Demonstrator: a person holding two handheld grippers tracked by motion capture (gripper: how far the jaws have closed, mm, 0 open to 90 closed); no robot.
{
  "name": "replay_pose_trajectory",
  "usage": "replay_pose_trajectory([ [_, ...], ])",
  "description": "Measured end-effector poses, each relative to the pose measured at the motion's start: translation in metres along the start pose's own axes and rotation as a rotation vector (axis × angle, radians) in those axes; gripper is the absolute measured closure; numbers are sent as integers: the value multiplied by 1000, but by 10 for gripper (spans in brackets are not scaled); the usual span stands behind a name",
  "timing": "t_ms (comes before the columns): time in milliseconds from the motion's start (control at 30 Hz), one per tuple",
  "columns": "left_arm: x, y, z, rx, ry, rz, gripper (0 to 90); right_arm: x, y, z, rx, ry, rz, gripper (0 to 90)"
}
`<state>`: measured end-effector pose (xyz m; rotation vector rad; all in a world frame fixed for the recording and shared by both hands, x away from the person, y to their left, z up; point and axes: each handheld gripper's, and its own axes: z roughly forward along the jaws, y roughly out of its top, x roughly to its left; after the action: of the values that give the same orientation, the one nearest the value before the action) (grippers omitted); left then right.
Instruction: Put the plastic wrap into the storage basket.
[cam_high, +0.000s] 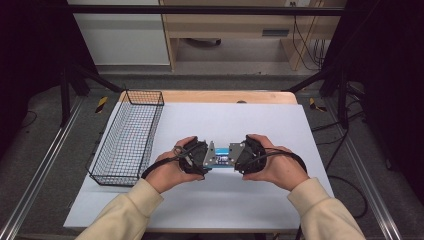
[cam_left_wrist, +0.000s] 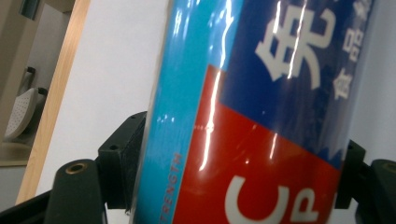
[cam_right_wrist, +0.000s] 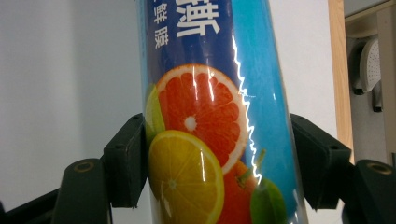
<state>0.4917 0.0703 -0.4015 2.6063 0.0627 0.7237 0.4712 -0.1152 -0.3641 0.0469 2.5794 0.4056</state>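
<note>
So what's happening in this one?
A person at a white table holds a glossy blue box of cling film by its two ends. The left gripper is clamped on the end with the red panel, the right gripper on the end printed with citrus fruit. A wire basket stands on the table's left side, apart from the box.
</note>
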Motion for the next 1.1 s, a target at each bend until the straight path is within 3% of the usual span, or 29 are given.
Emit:
replay_pose_trajectory([
  [100, -1, -1, 0, 15, -11, 18, 277, 2, 2, 1, 0, 10, -6, 299],
  [400, -9, -6, -8, -8, 28, 1, 283, 3, 5, 3, -19, 11, -13, 295],
  [500, -12, -9, -12, 2, 35, 20, 286, 5, 6, 5, -24, 12, -9, 288],
  [533, -12, -9, -13, 6, 35, 21, 287, 6, 7, 6, -21, 12, -5, 253],
  [567, -13, -10, -14, 13, 32, 27, 293, 6, 9, 7, -5, -23, -9, 113],
  [633, -14, -11, -15, 21, 37, 30, 295, 5, 9, 8, 6, -26, -3, 74],
  [700, -16, -14, -14, 25, 42, 34, 297, 4, 5, 4, 1, -55, 10, 103],
  [833, -15, -19, -10, 16, 31, 20, 300, 4, -10, -2, -30, -51, 25, 99],
  [1100, -16, -22, -6, 21, 38, 10, 304, 5, -30, -9, -25, -62, 62, 80],
])
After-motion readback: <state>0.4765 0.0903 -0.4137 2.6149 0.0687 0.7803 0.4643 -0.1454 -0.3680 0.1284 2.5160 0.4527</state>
